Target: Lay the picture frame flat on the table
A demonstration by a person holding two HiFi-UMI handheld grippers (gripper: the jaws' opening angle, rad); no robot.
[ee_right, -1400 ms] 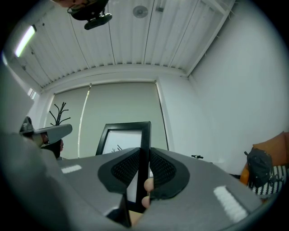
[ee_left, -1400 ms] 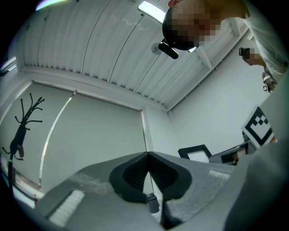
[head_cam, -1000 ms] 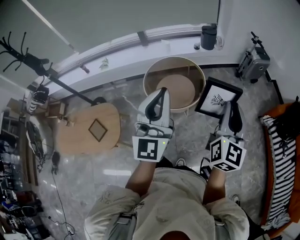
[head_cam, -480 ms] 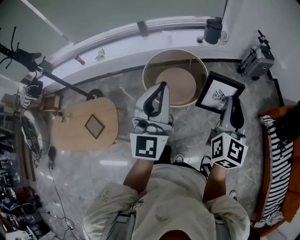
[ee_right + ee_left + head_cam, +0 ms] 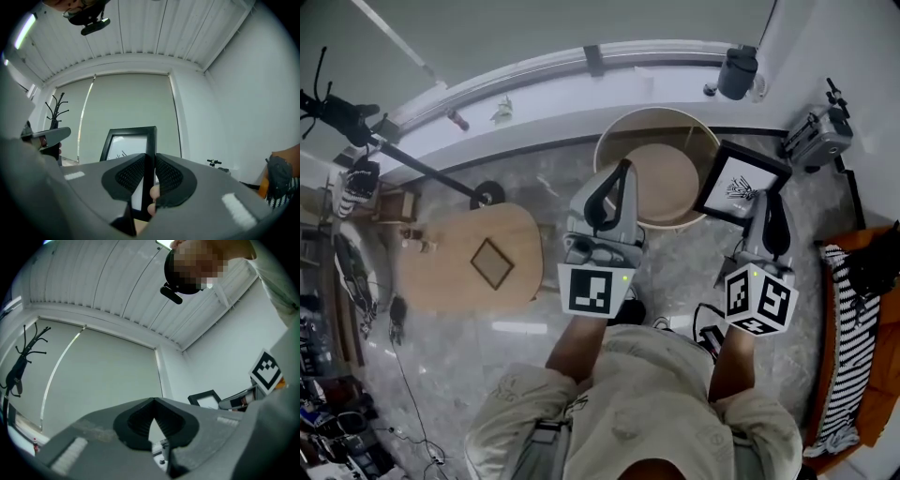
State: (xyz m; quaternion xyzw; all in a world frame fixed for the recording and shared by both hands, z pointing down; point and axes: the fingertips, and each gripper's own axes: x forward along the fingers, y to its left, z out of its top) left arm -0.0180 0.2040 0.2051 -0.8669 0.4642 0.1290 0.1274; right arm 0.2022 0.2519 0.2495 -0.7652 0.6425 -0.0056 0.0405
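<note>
The picture frame (image 5: 741,182) is black with a white mat and a small dark drawing. It hangs in the air, tilted, just right of the round beige table (image 5: 705,150). My right gripper (image 5: 767,199) is shut on its edge. In the right gripper view the pads clamp the frame (image 5: 126,140) on its right border, and the gripper (image 5: 150,157) points upward. My left gripper (image 5: 624,169) hovers over the round table's near side, shut and holding nothing. In the left gripper view its jaw tips (image 5: 152,401) meet, and the frame (image 5: 206,399) shows off to the right.
A guitar-shaped wooden board (image 5: 464,258) lies on the marble floor at the left. A striped cushion (image 5: 853,347) lies on an orange seat at the right edge. A grey case (image 5: 818,136) and a dark canister (image 5: 739,73) stand at the back right. A coat rack (image 5: 337,108) leans at the far left.
The whole scene has slid a little as the person shifted. The right gripper and frame sit slightly higher, nearer the round table's rim. Both grips look the same.
</note>
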